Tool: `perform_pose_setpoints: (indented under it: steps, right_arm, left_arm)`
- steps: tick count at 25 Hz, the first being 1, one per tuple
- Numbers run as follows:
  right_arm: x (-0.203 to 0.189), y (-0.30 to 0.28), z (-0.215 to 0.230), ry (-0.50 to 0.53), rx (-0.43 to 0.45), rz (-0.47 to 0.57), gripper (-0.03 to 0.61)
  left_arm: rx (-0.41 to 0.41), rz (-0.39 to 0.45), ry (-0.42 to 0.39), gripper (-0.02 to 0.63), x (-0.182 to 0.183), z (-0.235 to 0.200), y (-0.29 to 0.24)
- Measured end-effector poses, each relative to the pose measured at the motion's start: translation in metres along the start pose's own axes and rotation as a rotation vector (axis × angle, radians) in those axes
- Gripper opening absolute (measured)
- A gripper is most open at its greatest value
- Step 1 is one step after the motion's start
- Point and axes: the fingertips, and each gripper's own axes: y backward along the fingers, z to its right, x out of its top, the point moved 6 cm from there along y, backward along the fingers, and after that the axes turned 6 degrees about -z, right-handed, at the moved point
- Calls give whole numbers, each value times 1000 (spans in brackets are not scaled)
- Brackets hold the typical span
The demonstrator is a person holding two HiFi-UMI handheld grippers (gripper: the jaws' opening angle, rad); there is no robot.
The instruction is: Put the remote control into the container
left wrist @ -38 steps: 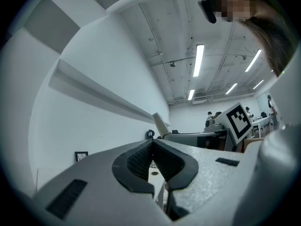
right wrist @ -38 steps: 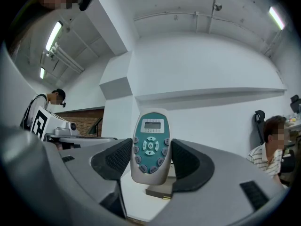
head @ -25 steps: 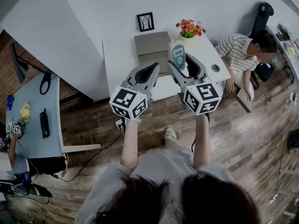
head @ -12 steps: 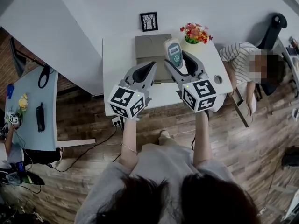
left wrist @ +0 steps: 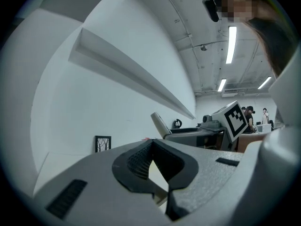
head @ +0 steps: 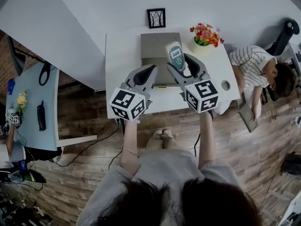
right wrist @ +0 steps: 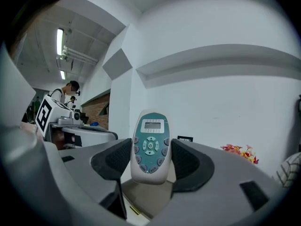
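The right tool [head: 182, 64] pinches a remote control [head: 175, 56] between its dark, ribbed pads. The remote is a rounded, oblong white plastic body with a teal face, a small grey display near its top and oval buttons below. It stands nearly upright in the jaws and shows over the far half of the container [head: 153, 47], clear of the box floor. The container is a shallow, open, rectangular box of dull grey-tan, resting on the smooth white surface [head: 121, 55].

The left tool [head: 151, 68] is beside it to the left. Its jaws are pressed together at the tips with nothing between them, leaving only a small triangular gap lower down.

A pot of pink and red flowers [head: 205, 34] and a small black-framed tree print [head: 156, 18] stand along the back edge. The floor [head: 94, 121] is wood plank.
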Motion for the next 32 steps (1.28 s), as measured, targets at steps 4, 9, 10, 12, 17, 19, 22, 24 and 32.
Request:
perform_pose_setpoints:
  steps: [4,9,10,12,17,19,22,24,32]
  right_arm:
    - [-10,-19,11,6,12,-43,265]
    - [-34,-44,22,2,39,-106,265]
    - [-40,-48,24,1,45,-120,265]
    - [-51,-57,26,3,62,-149,265]
    - [-77,-81,30,3,105,-214,265]
    - [-87,-90,32,8,120,-240,265]
    - [-101,-103,30,21,155,-289,265]
    - [-111,-112,28,34,178,-324,265]
    - [-144,-141,24,61,243,-441,265]
  left_arm:
    - [-10,-40,22,3,-13,-14,-14]
    - [-19,-86,59,3,-37,-28,-32]
    - [-20,-93,66,3,-41,-30,-36]
    - [-20,-106,77,3,-48,-34,-40]
    - [-8,-133,102,3,-63,-46,-48]
    - [-3,-138,109,4,-67,-51,-49]
    - [6,-153,120,3,-74,-58,-48]
    - [12,-163,130,3,-79,-63,-48]
    - [15,-210,174,3,-106,-76,-54]
